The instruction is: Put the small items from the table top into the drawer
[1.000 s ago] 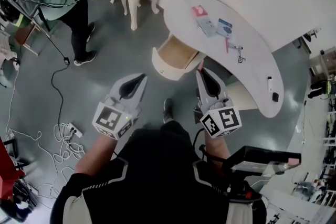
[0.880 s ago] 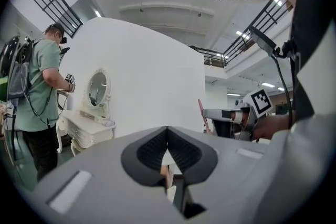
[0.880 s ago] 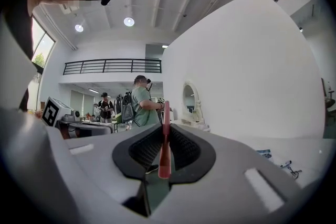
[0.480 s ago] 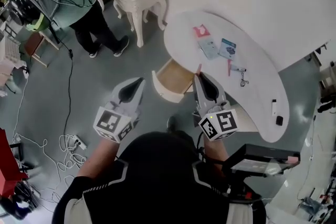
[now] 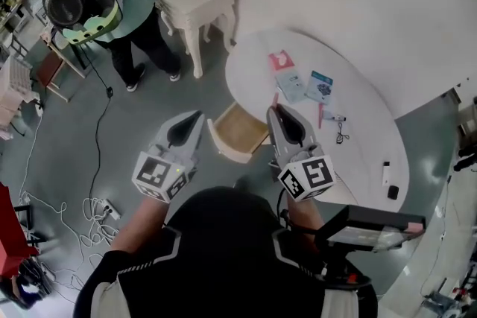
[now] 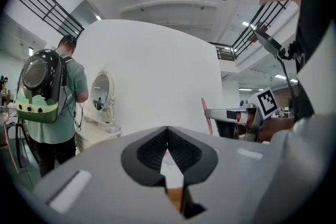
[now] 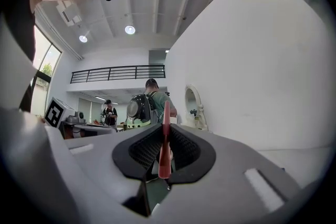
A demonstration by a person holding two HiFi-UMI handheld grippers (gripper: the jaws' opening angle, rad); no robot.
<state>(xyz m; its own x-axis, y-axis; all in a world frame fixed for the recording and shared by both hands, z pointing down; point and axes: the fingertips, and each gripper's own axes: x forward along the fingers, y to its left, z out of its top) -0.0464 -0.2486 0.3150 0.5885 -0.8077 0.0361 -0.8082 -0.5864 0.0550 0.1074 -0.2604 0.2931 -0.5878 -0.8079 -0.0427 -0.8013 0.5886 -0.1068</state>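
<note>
Your right gripper (image 5: 277, 110) pinches a thin red stick (image 7: 166, 139), held upright at the white table (image 5: 361, 126) edge, beside the open drawer (image 5: 223, 148). Your left gripper (image 6: 168, 136): jaws together, empty. Packets (image 5: 282, 60) lie on the tabletop.

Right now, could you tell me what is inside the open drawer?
The drawer shows only bare wooden bottom. Its rear is hidden under the table top, and the right gripper, clamping a thin red stick, covers one edge.

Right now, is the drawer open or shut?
Open. The drawer sticks out from under the white table, and its wooden inside shows from above.
</note>
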